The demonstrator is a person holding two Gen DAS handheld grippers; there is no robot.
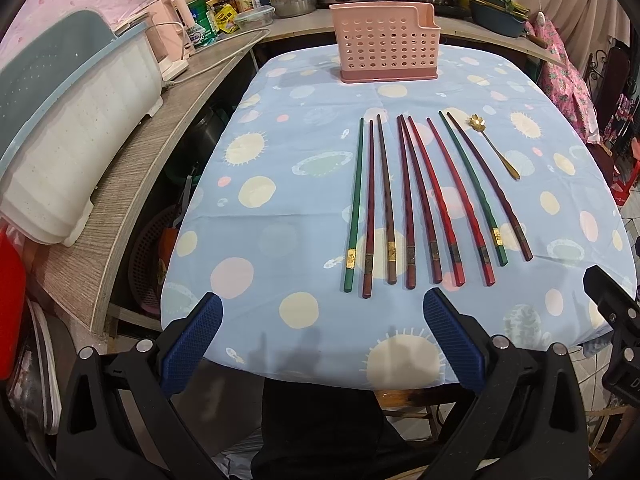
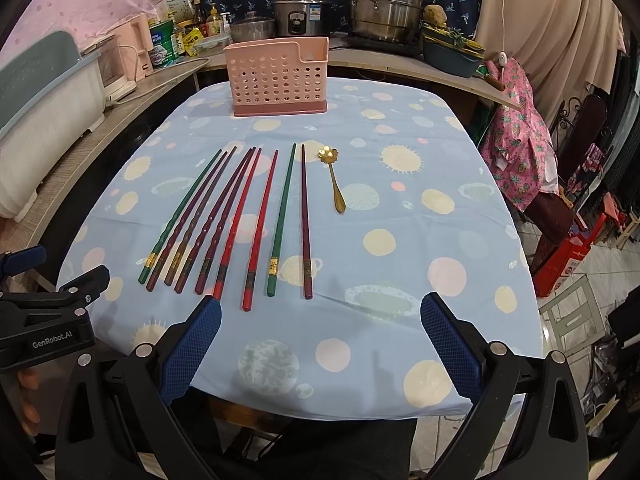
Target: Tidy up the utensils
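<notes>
— Pale blue cloth printed with suns and planets is seen spread over the table [image 1: 280, 184], and on it nine chopsticks [image 1: 412, 200] are laid side by side in a loose fan, thick ends toward the near edge. What else is shown?

— A small gold spoon [image 1: 494, 148] with a flower-shaped bowl is placed just beside the rightmost stick, apart from it, bowl pointing away. At the far end of the table a pink perforated utensil holder [image 1: 386, 42] is stood upright on its base, well apart from the sticks; nothing can be seen inside it.

— How are the colours divided?

— Two green sticks, several red ones and several dark brown or maroon ones are counted; gold bands are carried near the thick ends.

— And the tongs?

— The left gripper [image 1: 322, 328] is held above the near edge of the table, its blue-padded fingers [image 1: 192, 340] spread wide, with nothing pinched between them. The right gripper [image 2: 320, 332] is likewise held spread and empty, its pads on either side of bare cloth just short of the chopstick ends. The left tool is glimpsed at the left edge of the right wrist view, fingertips of a hand [image 2: 28, 400] wrapped below it.

— The surroundings?

— Steel pots [image 2: 384, 4] and a rice cooker [image 2: 302, 10] are lined along the counter behind.
</notes>
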